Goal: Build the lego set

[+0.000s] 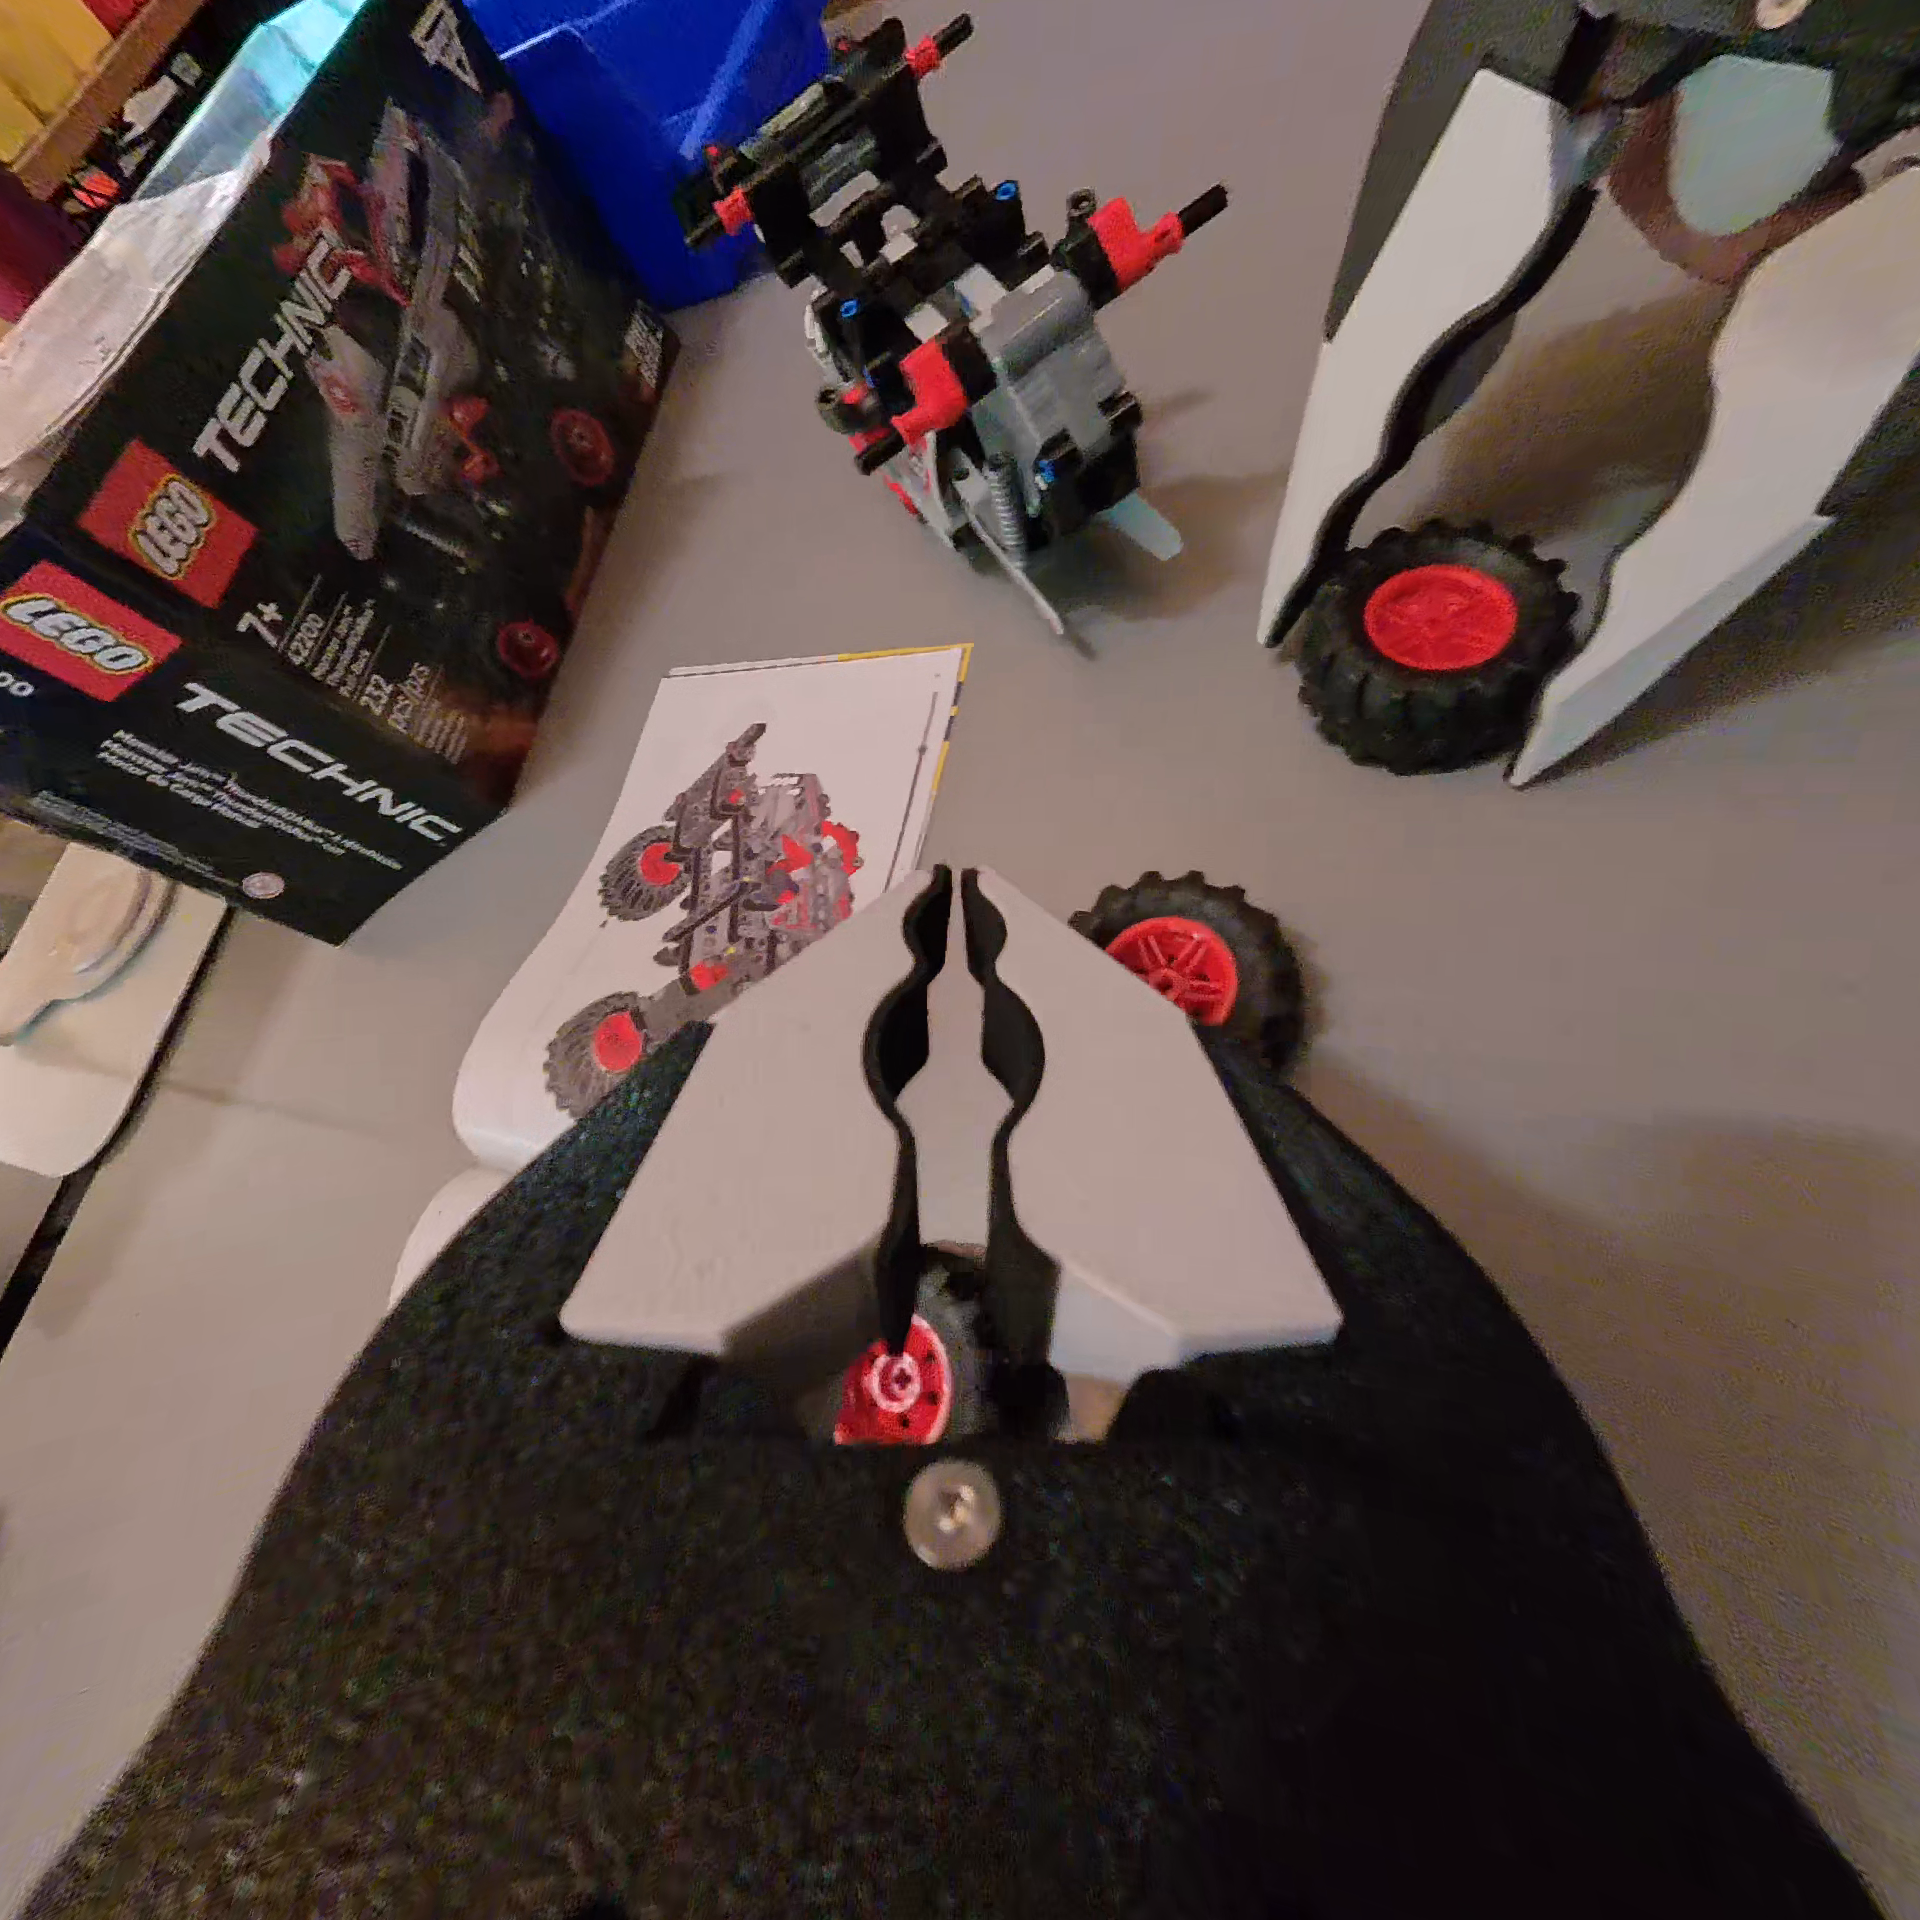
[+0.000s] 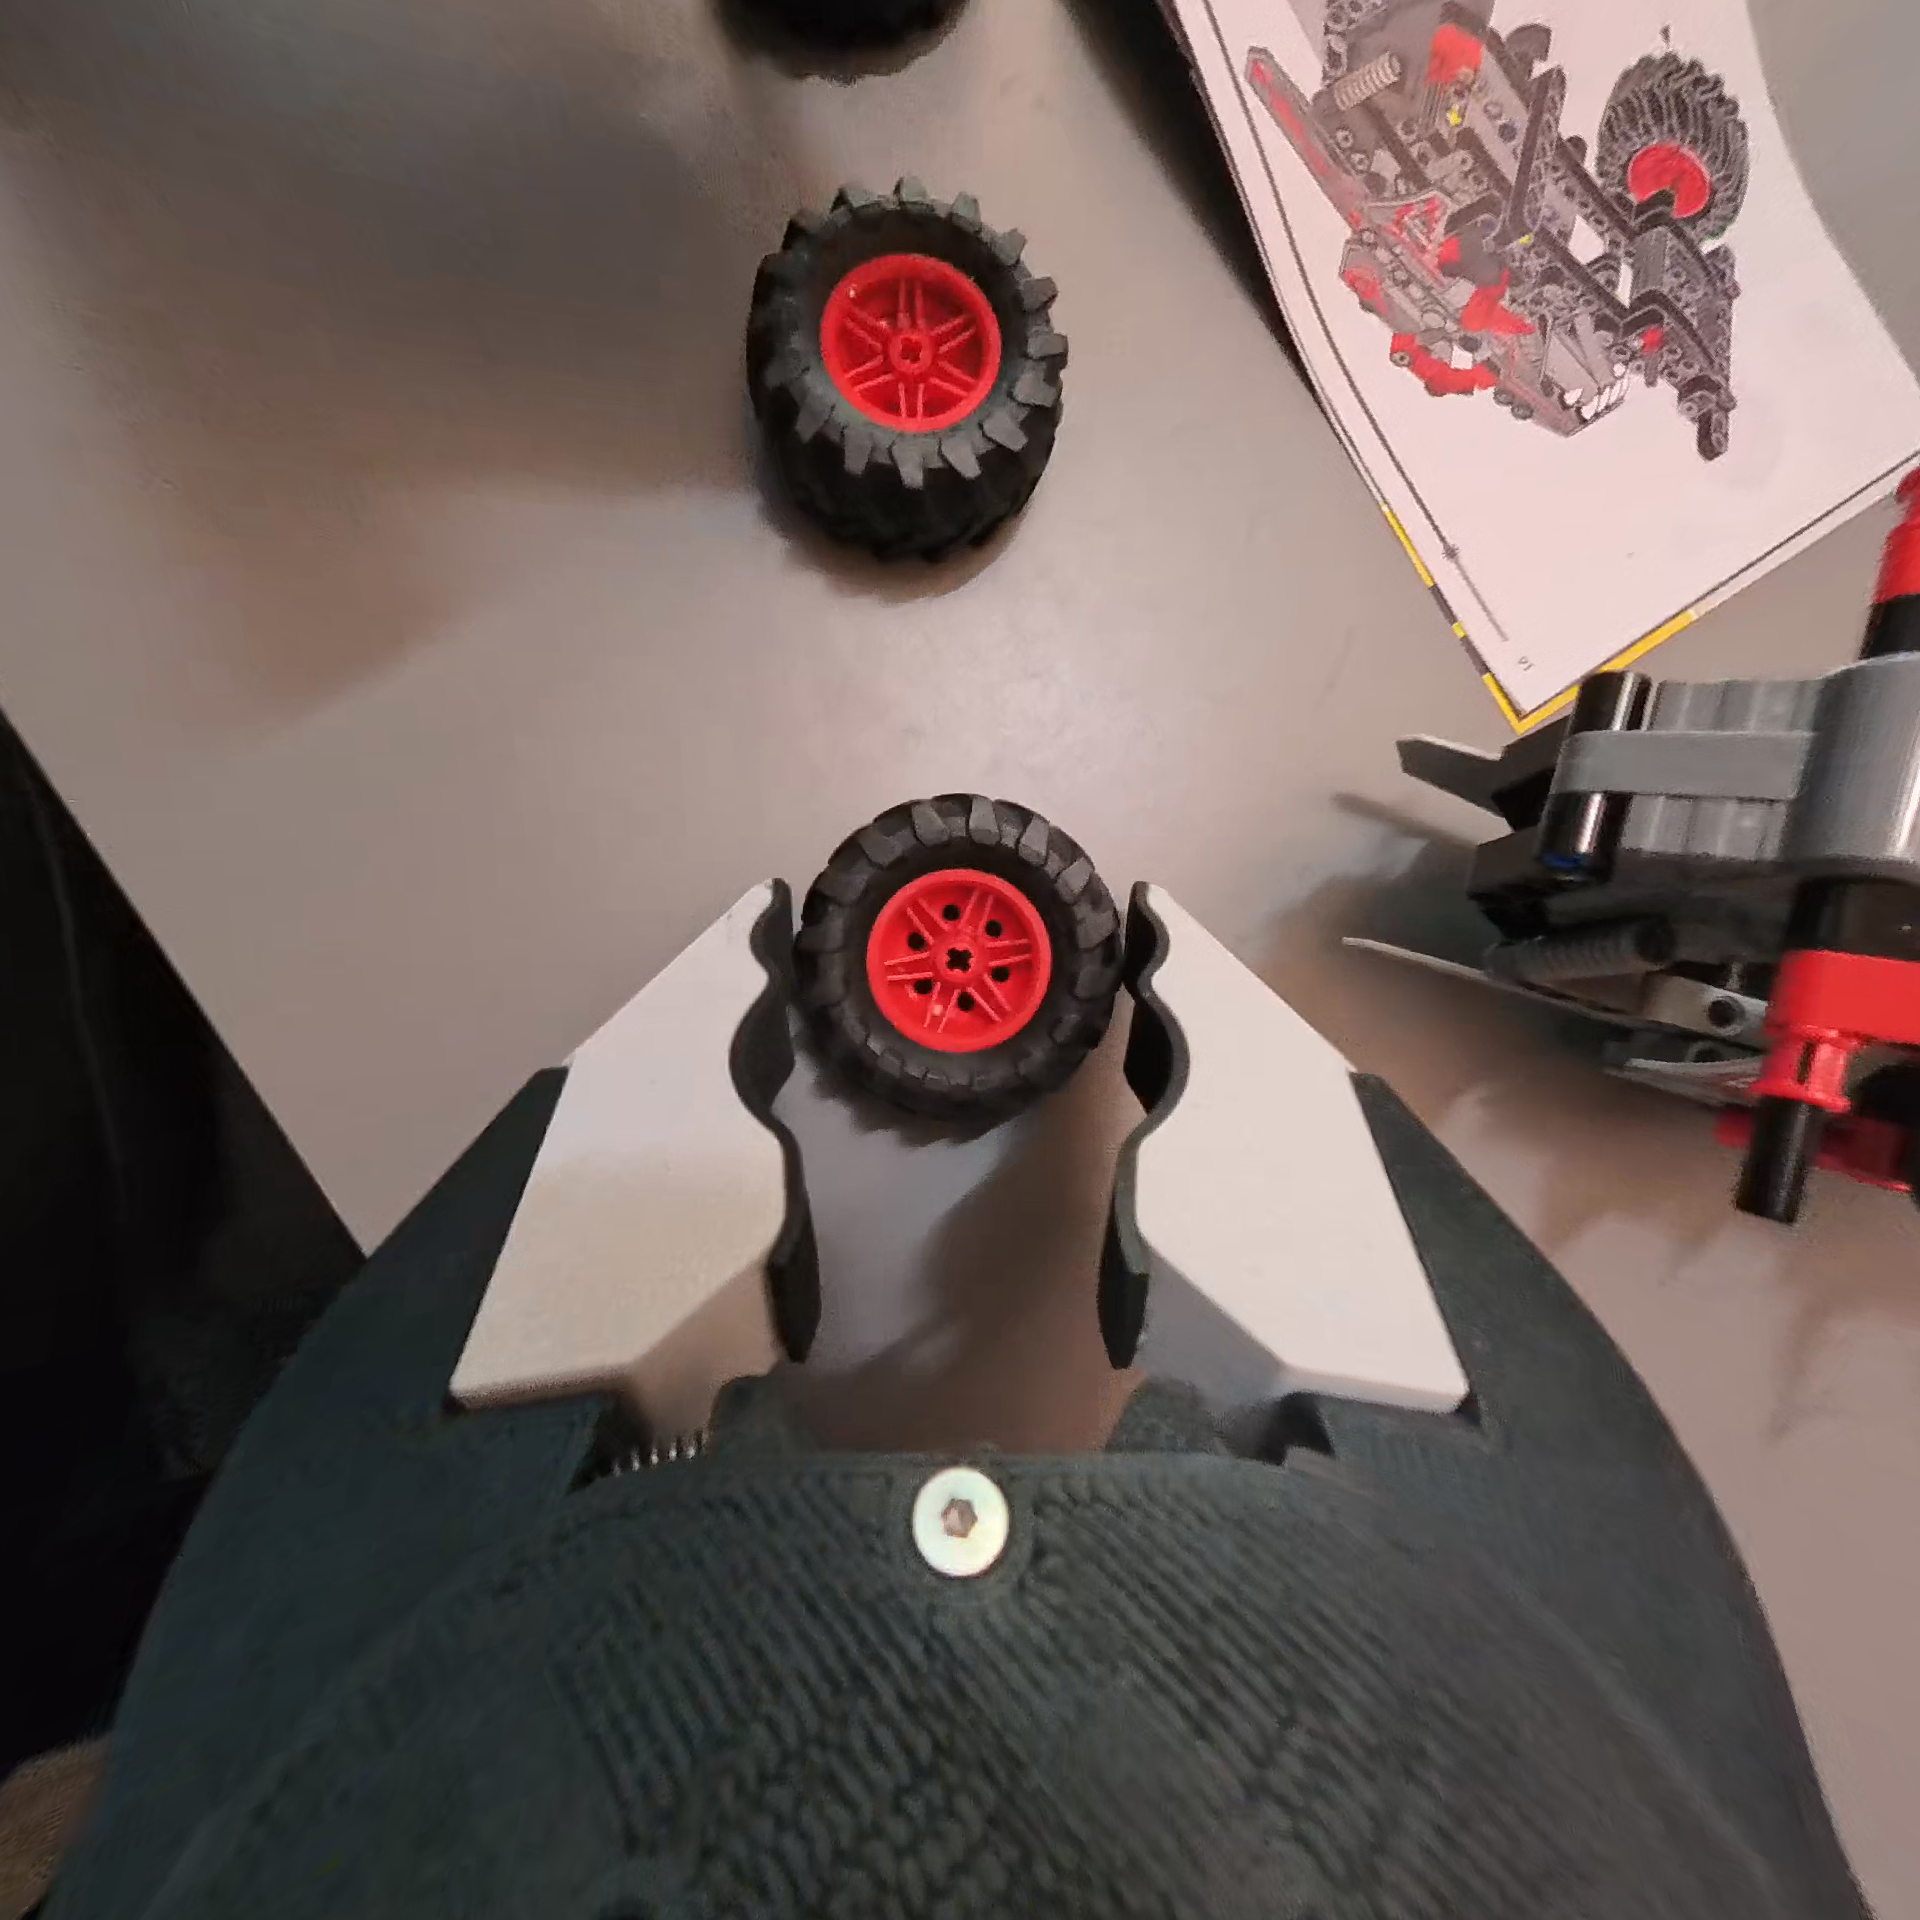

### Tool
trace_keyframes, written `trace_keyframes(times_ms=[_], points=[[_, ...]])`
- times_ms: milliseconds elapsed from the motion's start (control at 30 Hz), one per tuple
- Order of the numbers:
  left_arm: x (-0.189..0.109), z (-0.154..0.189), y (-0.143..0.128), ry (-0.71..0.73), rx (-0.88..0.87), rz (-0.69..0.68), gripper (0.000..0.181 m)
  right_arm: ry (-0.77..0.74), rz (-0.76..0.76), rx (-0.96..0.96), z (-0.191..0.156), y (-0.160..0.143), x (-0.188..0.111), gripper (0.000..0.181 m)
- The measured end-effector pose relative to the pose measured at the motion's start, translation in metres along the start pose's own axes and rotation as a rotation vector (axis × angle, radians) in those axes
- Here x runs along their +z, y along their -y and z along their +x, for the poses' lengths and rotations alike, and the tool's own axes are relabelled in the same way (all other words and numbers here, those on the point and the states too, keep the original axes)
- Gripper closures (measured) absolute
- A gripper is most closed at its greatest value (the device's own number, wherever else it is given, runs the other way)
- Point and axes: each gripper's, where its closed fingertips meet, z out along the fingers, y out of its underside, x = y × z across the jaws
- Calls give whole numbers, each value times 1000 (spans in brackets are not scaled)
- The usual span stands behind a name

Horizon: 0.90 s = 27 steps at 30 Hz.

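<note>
**A hobby table in what looked like a home**

The place looked like a home room with a plain grey table [image 1: 1455,1143] used for toy building. A black toy set box [image 1: 312,540] stood on it beside an open instruction booklet [image 1: 790,790], a half-built model [image 1: 966,343] and loose wheels with red hubs [image 2: 904,364]. A blue plastic bin [image 1: 644,125] sat behind the box. Wooden furniture [image 1: 94,94] showed blurred in the far corner, under warm indoor light.
</note>
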Motion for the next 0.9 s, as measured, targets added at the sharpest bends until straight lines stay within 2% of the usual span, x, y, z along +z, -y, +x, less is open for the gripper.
trace_keyframes(times_ms=[200, 300, 433, 500, 600, 633, 700, 900], points=[[-10, 14, -9, 6, 28, -75, 180, -12, -34, 9, 12, -17, -13, 119], [-11, 18, -14, 0, 19, -100, 180, -42, -86, -6, 19, -28, -19, 110], [-8, 22, -12, -10, 7, -110, 180, 19, -33, -73, 8, -12, -14, 99], [-5, 21, -10, -11, 10, -111, 179, 19, -56, -119, 9, -11, -7, 95], [-2, 19, -4, -11, 31, -99, 179, -5, -17, -189, 17, 0, -3, 101], [-1, 17, 0, -12, 38, -90, 179, 17, -27, -199, 16, -2, -3, 115], [2, 15, 6, -24, 51, -74, 178, 30, -41, -180, 17, -4, -3, 122], [11, -7, 19, -24, 73, -66, 174, -15, -26, -179, 18, -7, -8, 123]])
